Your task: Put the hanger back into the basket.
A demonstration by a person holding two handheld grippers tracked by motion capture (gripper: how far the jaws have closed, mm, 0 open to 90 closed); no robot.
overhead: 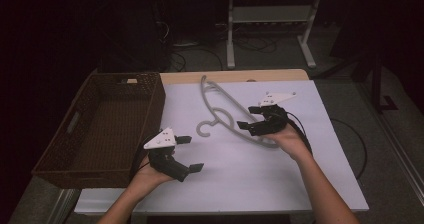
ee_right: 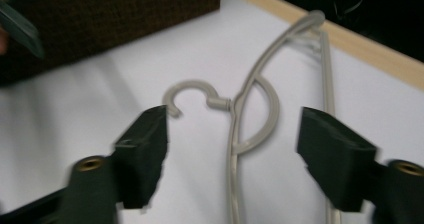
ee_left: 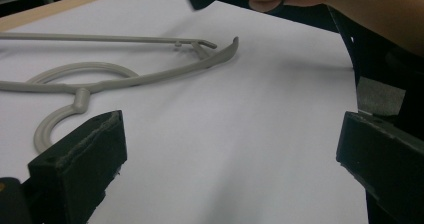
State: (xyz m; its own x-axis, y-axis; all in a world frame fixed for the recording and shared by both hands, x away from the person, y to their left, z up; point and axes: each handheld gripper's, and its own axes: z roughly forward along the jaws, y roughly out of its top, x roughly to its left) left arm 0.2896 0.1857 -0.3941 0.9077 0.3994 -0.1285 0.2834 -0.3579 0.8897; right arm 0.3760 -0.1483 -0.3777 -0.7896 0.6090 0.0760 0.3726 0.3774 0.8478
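We hold two grippers. The right gripper (ee_right: 232,149) has its fingers (ee_right: 145,149) apart and released, one on each side of the hanger's arm without pressing on it. The left gripper (overhead: 186,154) hangs low over bare white surface (overhead: 240,179) with its fingers (ee_left: 80,159) spread wide and nothing between them.

We count one hanger (overhead: 225,116), one basket and two grippers. The hanger is grey plastic, thin, and lies flat on the white surface. It has a curved shoulder arm, a straight lower bar, a half-round loop inside the curve and a small open hook (ee_right: 192,91) on a short neck. In the high view it stretches from the far edge of the surface down toward our right hand (overhead: 292,141), with the hook pointing at the left gripper.

To the left sits a dark brown woven basket (overhead: 75,149), long and rectangular, with its near corner just beside our left hand (overhead: 147,176). A pale wooden edge (overhead: 235,76) borders the far side of the surface. Beyond it, on the dark floor, stand white frame legs (overhead: 231,34) and loose cables. Nothing lies between either gripper and the hanger.
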